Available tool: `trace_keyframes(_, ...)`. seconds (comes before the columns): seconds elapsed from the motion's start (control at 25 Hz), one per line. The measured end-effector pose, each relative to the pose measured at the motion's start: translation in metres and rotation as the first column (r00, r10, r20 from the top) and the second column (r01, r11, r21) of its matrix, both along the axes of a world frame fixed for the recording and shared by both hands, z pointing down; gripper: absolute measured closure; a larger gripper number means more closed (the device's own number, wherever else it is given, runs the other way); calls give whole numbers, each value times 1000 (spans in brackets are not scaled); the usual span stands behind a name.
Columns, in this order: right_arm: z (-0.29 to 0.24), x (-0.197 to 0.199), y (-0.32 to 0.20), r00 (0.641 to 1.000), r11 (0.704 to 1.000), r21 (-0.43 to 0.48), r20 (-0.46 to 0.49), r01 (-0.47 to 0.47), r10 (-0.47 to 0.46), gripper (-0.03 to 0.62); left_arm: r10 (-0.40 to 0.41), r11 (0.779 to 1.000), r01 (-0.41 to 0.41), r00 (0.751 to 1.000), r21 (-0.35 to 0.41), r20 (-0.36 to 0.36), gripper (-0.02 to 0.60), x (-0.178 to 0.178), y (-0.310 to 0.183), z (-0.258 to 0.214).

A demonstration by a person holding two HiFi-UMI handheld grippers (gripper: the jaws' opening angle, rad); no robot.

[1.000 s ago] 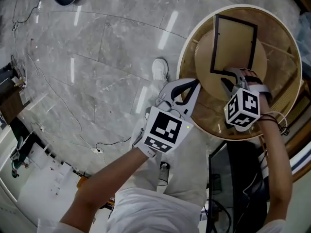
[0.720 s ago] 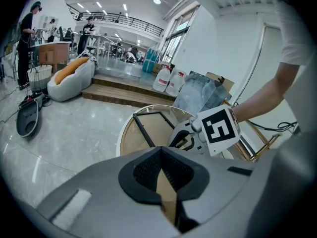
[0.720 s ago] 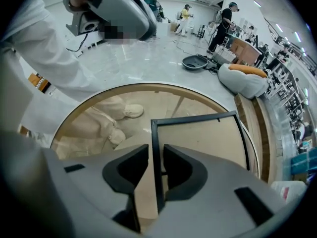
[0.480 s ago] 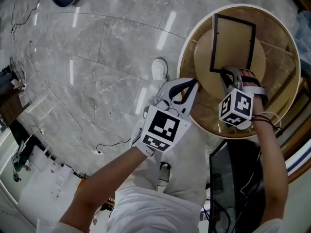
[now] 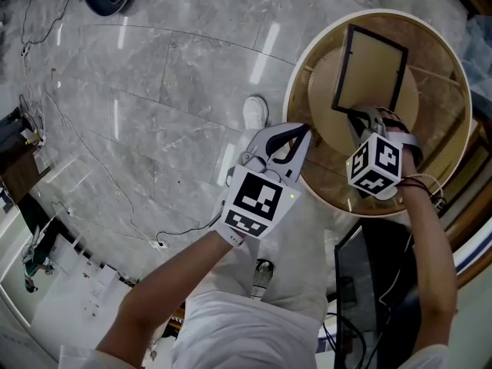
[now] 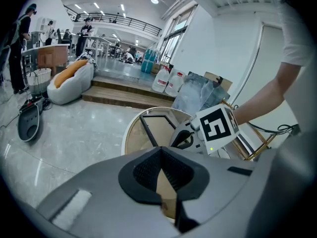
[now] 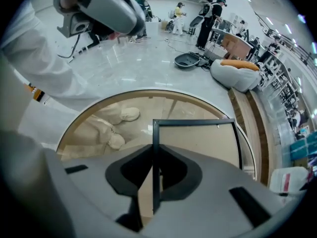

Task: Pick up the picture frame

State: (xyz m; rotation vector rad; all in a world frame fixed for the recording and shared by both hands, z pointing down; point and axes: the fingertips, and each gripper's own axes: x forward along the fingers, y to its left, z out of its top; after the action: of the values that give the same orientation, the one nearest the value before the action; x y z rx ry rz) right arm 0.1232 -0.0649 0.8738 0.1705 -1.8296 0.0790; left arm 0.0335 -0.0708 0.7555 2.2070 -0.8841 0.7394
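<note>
picture frame (image 5: 372, 69): long axis points away from person, over round table (image 5: 304, 167) | right gripper (image 5: 360, 115): clamped on frame's near corner | left gripper (image 5: 296, 133): closed, empty

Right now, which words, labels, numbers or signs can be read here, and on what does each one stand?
No words or numbers can be read.
Marker cubes: black-and-white square patterns only, no letters.
White jugs: labels too small to read.
Picture frame: no print shows.

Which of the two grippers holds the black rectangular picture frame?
The right gripper, shut on the black picture frame; the left gripper holds nothing.
</note>
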Motion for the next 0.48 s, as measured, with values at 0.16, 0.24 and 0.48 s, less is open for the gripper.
trace_keyframes(0.16, -29, -7, -8, 993, 996, -12, 70, -91, 91, 557, 1, 1000, -1, 1000, 12, 4, 589, -4, -1, -18)
trace_keyframes(0.24, -49, -11, -15, 979, 986, -38, 117, -162, 165, 557, 3, 1000, -3, 1000, 23, 5, 589, -6, -3, -30)
trace_keyframes(0.48, -132, -28, -26, 862, 904, -151, 274, -399, 426, 557, -2, 998, 3, 1000, 58, -14, 589, -14, -7, -94)
